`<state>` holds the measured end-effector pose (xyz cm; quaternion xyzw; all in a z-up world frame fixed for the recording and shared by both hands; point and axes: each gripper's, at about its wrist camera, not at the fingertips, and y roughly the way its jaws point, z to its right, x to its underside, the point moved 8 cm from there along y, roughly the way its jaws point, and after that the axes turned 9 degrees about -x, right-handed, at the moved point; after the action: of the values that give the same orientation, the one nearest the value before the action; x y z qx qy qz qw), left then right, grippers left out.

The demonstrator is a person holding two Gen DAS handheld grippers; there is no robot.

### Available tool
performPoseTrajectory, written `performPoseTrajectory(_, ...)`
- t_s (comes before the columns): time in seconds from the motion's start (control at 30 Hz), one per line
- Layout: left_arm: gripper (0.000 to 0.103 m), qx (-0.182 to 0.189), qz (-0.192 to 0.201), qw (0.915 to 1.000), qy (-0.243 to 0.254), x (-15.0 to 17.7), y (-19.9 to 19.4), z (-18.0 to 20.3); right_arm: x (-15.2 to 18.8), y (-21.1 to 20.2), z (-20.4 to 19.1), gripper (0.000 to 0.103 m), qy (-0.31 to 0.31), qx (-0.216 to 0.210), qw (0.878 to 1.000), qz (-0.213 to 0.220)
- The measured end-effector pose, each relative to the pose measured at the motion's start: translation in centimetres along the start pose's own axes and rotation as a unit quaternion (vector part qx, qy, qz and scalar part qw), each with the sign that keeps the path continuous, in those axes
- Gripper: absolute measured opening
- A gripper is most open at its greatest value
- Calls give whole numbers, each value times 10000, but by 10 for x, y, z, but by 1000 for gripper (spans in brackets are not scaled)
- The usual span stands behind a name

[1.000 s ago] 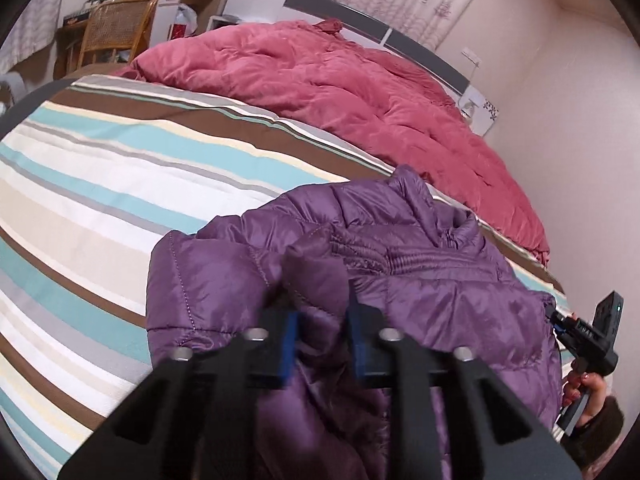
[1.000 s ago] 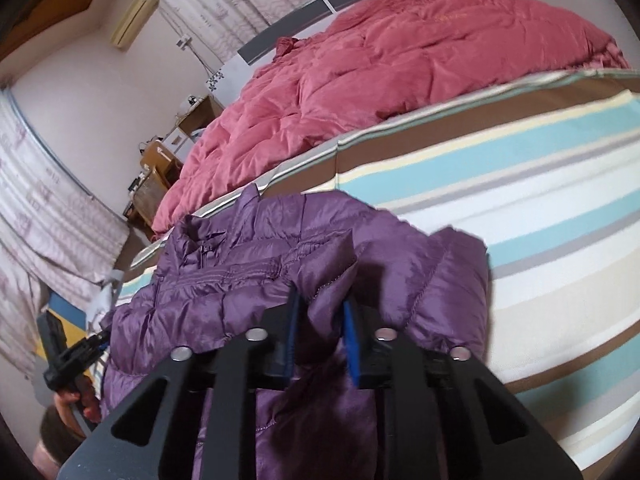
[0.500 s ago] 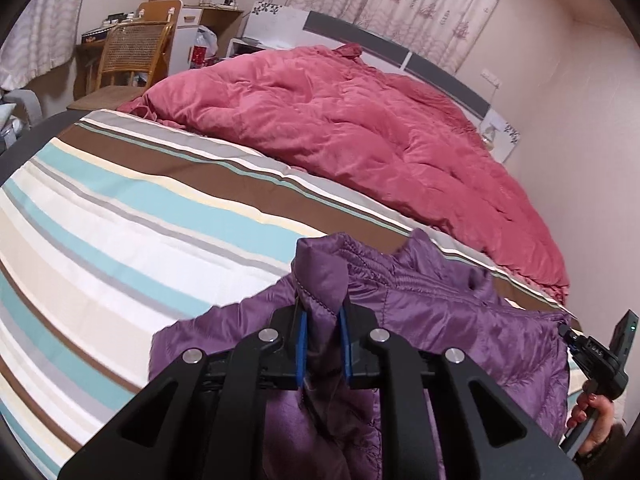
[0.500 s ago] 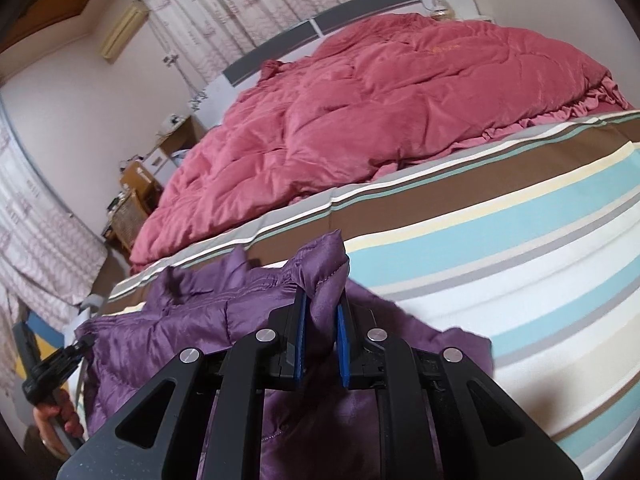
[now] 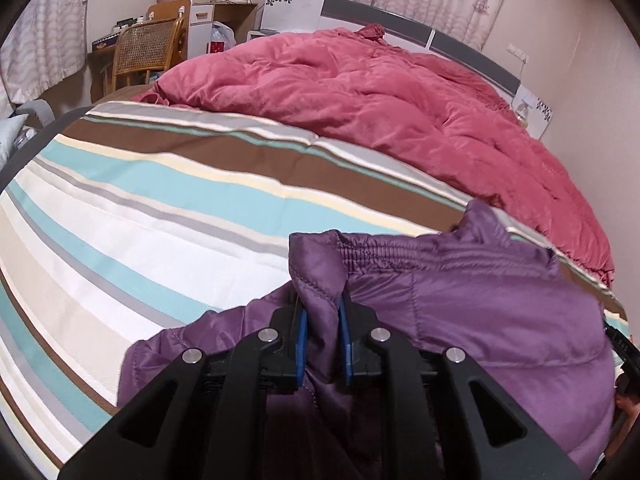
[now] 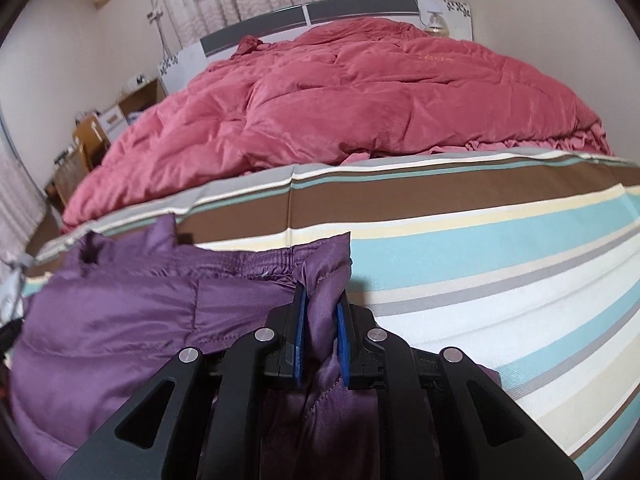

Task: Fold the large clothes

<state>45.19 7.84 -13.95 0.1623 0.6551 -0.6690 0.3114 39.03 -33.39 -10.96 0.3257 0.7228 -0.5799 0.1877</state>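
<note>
Left tongs and right tongs each pinch a fold of the quilted purple puffer jacket over the striped bed sheet; no readable labels

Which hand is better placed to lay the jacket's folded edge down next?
Neither clearly: left tool and right tool each clamp a corner of the purple puffer jacket above the striped bed cover; probably both together.

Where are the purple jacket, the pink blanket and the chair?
purple jacket (image 5: 500, 312): left wrist view, smooth quilted panel.
pink blanket (image 6: 360, 100): right wrist view, middle of its top.
chair (image 5: 146, 46): left wrist view, woven backrest.
</note>
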Motion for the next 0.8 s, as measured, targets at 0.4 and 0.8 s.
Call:
performPoseTrajectory(0.4,38,-242,3,9997,37,9,4,1,7,11,6,24,103,91,9998,-153)
performPoseTrajectory(0.8,82,-278,509,9981,-191,13,-93,23,-1,-61,-42,59,-188,-73,9990,398)
